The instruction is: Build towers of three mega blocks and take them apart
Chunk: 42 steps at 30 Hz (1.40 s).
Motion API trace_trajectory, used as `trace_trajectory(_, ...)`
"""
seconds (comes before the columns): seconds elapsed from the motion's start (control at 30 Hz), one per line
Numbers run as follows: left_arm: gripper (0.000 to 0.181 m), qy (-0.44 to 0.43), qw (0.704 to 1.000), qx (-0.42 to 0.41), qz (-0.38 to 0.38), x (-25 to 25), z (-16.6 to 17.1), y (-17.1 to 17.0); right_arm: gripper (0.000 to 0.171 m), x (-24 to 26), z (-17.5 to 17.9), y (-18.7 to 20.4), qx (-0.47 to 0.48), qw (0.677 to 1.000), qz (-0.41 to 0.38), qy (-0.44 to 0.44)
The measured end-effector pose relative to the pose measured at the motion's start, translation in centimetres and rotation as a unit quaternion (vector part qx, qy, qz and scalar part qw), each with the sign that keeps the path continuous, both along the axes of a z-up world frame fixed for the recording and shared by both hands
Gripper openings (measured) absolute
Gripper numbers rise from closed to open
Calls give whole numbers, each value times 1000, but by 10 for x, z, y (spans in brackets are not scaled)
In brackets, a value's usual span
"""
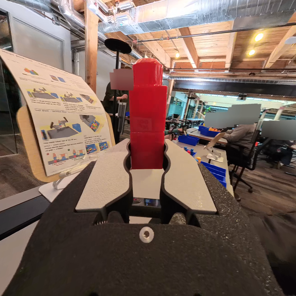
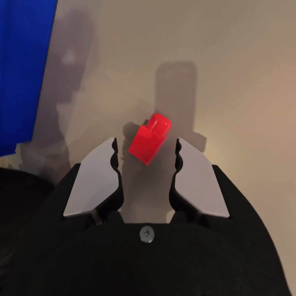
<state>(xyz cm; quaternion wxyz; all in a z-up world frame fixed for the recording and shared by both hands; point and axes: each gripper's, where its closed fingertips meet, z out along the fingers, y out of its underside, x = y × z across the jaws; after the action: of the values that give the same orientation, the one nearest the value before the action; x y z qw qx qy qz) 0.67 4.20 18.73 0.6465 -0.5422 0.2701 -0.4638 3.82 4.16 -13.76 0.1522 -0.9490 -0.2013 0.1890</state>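
Observation:
In the left wrist view, my left gripper (image 1: 147, 147) is shut on the bottom block of an upright red stack (image 1: 147, 115) of two blocks, held in the air with the stud on top. In the right wrist view, my right gripper (image 2: 146, 141) is open and empty, pointing down at the pale table (image 2: 224, 80). A single red block (image 2: 149, 138) lies tilted on its side on the table, just beyond and between the open fingertips, not touched by them.
A blue bin (image 2: 22, 72) fills the left edge of the right wrist view. An instruction sheet on a wooden stand (image 1: 64, 115) stands left of the left gripper. Blue bins (image 1: 214, 173) with blocks and seated people (image 1: 240, 137) are farther right.

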Motion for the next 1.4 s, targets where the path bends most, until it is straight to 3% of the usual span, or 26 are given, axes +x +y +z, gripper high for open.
trace_trajectory(0.1,36,-20,999,-5,-45,-4,5,-13,69,-5,-7,5,-2,997,-13,-72)
trace_trajectory(0.27,36,-16,999,-2,-49,-9,7,-17,60,-7,-5,10,-28,991,-37,-129)
trace_trajectory(0.57,36,-4,997,5,-80,3,9,-32,54,-3,-19,-4,-94,986,-85,-112)
trace_trajectory(1.07,36,12,997,2,-79,10,4,-31,40,1,-29,-3,-114,982,-53,-139)
trace_trajectory(1.17,36,24,997,5,-77,12,1,-29,39,-2,-20,-4,-113,990,-17,-79)
trace_trajectory(1.27,36,35,996,0,-81,21,-5,-24,39,1,19,11,-55,996,0,75)
trace_trajectory(1.4,36,57,992,-17,-109,47,-20,-16,39,68,85,53,57,952,-25,300)
